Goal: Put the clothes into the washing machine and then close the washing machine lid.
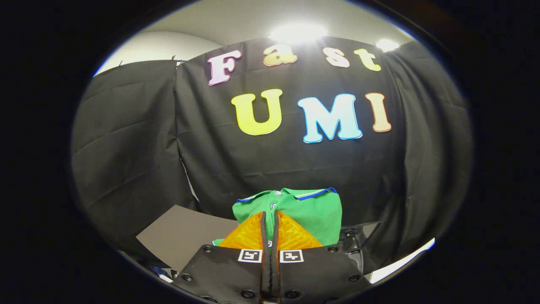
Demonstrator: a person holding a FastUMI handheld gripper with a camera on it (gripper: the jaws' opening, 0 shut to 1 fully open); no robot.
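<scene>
Green fabric, a polo shirt point(314, 211) with a blue-edged collar and small buttons, is pinched in the gripper point(270, 217), whose fingers are squeezed almost together with only a thin slit between them. The shirt bunches up directly ahead of and above the fingertips point(253, 230), some of it poking out just left of the fingers lower down. Looks lifted, hanging off the fingers, not lying flat on anything. Left of the fingers and lower, a flat grey board point(181, 236). Right of the fingers, partly behind the shirt, a dark glossy machine part point(358, 240), cannot tell exactly what it is. Beyond everything, black cloth wall point(126, 139), ceiling lights point(297, 33) above.
</scene>
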